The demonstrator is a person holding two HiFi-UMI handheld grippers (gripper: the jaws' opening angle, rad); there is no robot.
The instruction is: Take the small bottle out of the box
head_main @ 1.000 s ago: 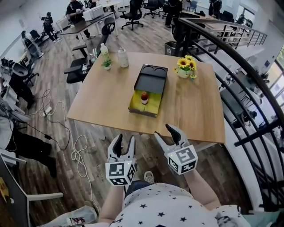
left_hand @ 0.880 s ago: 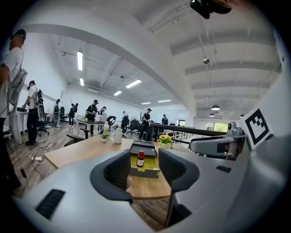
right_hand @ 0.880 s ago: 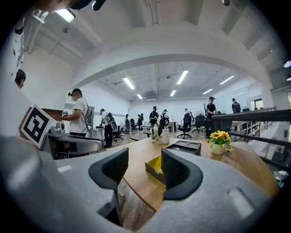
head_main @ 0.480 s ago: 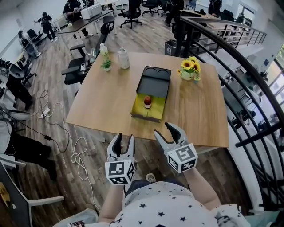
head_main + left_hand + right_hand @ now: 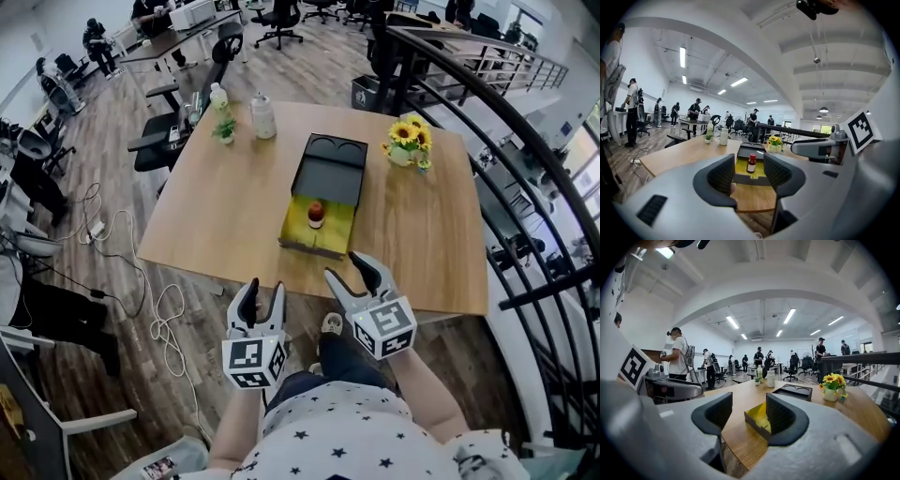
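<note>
A small brown bottle (image 5: pixel 316 215) with a red cap stands upright in the yellow-lined box (image 5: pixel 302 240), whose black lid (image 5: pixel 329 165) is folded open behind it. The left gripper view shows the bottle (image 5: pixel 751 163) straight ahead in the box (image 5: pixel 741 171). My left gripper (image 5: pixel 260 298) is open, short of the table's near edge. My right gripper (image 5: pixel 357 276) is open too, right at that edge, near the box's front right corner. In the right gripper view the box (image 5: pixel 758 420) lies partly behind the right jaw; the bottle is hidden there.
On the wooden table (image 5: pixel 225 211) stand a sunflower pot (image 5: pixel 406 143) at the far right, and a white bottle (image 5: pixel 262 117), a small plant (image 5: pixel 224 128) and a green-capped bottle (image 5: pixel 217 96) at the far left. A black railing (image 5: pixel 525 178) runs along the right. Cables (image 5: pixel 141 281) lie on the floor at left.
The view has crept forward, so the table and box sit lower and nearer in the head view. Both grippers have stayed open and held their spots in the frame.
</note>
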